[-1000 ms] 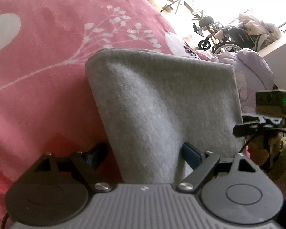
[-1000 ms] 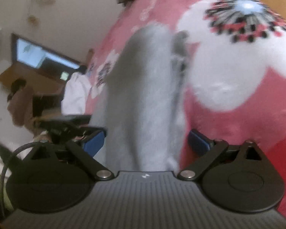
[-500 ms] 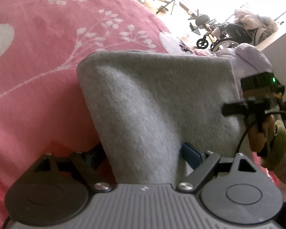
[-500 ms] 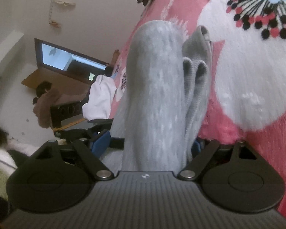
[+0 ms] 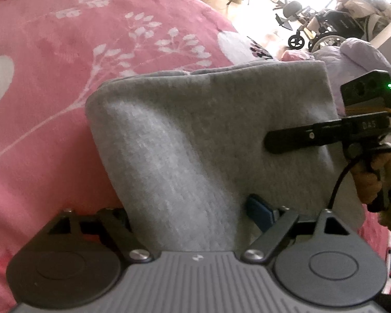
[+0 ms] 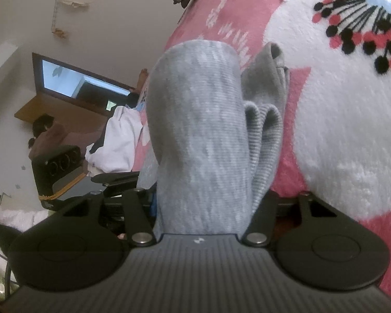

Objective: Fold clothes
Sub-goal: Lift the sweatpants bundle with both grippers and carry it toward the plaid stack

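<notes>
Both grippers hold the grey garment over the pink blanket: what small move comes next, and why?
Probably lower it onto the pink blanket. The left gripper and right gripper each pinch the grey garment, already doubled over with a folded top edge.

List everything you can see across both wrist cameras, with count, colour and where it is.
grey garment: one, grey knit, folded over, stretched between both grippers above the blanket
blanket: one, pink with white flowers, beneath the garment
wheelchair: one, dark frame, far background of left wrist view
lilac padded garment: one, pale lilac, behind the grey garment's right edge
monitor: one, dark frame, lit screen, on a wooden desk at left of right wrist view
white garment: one, white, heaped near the desk
left hand-held gripper: one, black, shut on the grey garment
right hand-held gripper: one, black, shut on the grey garment
hand: one, holding the right gripper's handle
</notes>
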Demonstrator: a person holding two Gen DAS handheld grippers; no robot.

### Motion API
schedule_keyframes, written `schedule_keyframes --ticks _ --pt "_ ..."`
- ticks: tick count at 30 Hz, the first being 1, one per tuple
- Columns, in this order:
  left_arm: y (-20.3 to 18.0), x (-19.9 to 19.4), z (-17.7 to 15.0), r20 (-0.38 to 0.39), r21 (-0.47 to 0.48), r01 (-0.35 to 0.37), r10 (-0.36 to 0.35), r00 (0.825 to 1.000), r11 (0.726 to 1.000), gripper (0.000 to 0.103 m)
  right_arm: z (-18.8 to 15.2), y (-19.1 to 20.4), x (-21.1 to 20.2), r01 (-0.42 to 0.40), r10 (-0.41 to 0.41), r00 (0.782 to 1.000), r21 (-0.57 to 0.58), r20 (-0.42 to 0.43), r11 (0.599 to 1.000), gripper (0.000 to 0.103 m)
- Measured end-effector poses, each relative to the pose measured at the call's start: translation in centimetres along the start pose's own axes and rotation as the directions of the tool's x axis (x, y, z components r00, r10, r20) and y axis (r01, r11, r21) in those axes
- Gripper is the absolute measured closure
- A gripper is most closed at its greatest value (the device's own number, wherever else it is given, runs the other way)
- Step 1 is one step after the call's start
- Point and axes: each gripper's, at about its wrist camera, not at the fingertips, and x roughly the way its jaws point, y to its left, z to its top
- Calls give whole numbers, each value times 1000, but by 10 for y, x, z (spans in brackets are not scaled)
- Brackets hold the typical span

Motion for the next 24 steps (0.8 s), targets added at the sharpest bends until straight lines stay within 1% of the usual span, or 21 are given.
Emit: schedule_keyframes --ticks 2,5,7,12,14,15,17,20,22,24 --pt "-6 -2 0 9 9 -24 24 1000 1000 22 -1 3 -1 14 -14 1000 -9 4 1000 50" --pt "-16 -7 -2 30 45 -59 57 998 997 29 -3 3 -7 34 -34 999 -29 17 999 51" --pt "-21 -8 -2 31 62 -77 75 997 995 30 -5 4 -8 41 -40 999 -39 24 998 52" --pt "-27 -8 -1 12 72 -106 105 994 992 29 -6 4 -9 45 -44 998 -42 33 998 52" --pt "-29 -7 -1 4 78 -116 116 993 990 26 -7 2 -10 43 -42 998 -43 36 998 52" --pt "-29 -6 -1 0 80 -116 117 993 990 25 -7 1 -10 42 -41 998 -44 37 998 52" --pt "-30 -3 -1 -9 84 -118 119 993 990 16 -7 0 -9 39 -38 998 -43 40 998 52" --pt "-27 2 -2 -20 67 -110 112 994 992 11 -8 0 -7 36 -34 998 -42 45 998 52" --pt "-25 4 -3 -22 53 -102 103 994 993 12 -9 0 -7 36 -34 998 -42 48 998 52" --pt "-30 1 -4 -11 71 -121 122 992 990 17 -9 1 -7 39 -37 998 -42 52 998 52"
